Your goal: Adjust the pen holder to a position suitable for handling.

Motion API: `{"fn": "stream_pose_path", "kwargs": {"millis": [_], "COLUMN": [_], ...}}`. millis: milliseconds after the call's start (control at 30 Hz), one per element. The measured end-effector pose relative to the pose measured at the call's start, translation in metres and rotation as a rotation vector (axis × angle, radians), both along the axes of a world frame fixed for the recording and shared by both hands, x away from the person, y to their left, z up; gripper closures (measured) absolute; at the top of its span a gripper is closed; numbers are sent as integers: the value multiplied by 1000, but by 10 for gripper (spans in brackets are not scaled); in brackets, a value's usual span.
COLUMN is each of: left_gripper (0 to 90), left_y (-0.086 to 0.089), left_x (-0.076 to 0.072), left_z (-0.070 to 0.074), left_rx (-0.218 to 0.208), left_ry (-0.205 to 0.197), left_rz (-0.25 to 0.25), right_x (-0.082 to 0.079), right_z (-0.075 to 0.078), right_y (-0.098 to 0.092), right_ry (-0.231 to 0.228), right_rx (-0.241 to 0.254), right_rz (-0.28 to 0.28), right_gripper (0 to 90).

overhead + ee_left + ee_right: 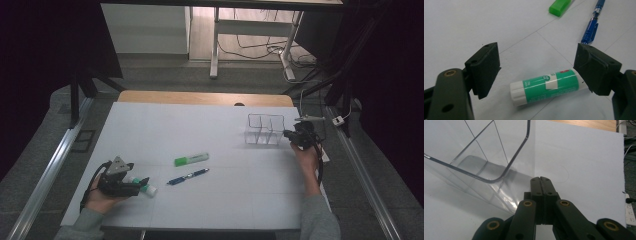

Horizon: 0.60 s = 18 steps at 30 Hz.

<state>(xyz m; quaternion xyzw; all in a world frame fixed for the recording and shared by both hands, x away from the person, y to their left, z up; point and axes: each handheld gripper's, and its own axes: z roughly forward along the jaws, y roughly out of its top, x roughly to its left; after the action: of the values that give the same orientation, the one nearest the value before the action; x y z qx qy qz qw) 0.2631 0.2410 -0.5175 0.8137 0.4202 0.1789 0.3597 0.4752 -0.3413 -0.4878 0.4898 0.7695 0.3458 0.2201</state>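
High view, near to far: we see the left tool [134, 184] at the near left of the white surface [165, 125], held low in the person's left hand [102, 197]. Its jaws stand wide apart on either side of a green-and-white glue stick [145, 188], which lies on its side on the surface between them. In the left gripper view we find the right-hand jaw at or just beside the green end of the glue stick [546, 86]; whether it touches, we cannot tell, and the other jaw stands clear of the white cap. Beyond lie a blue pen [188, 176] and, farther still, a green highlighter [191, 159]. At the far right, the right tool [292, 135] has its jaws pressed together on nothing, just beside a clear plastic organiser [264, 129] with open compartments.
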Motion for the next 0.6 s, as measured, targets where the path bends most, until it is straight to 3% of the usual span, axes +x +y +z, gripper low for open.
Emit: {"fn": "stream_pose_path", "kwargs": {"millis": [600], "left_gripper": [210], "left_y": [1], "left_x": [0], "left_z": [0], "left_rx": [-5], "left_ry": [1], "left_rz": [5], "right_x": [1], "right_z": [-1], "right_y": [6], "right_ry": [1], "right_rx": [19], "right_rz": [-6], "right_gripper": [896]}}
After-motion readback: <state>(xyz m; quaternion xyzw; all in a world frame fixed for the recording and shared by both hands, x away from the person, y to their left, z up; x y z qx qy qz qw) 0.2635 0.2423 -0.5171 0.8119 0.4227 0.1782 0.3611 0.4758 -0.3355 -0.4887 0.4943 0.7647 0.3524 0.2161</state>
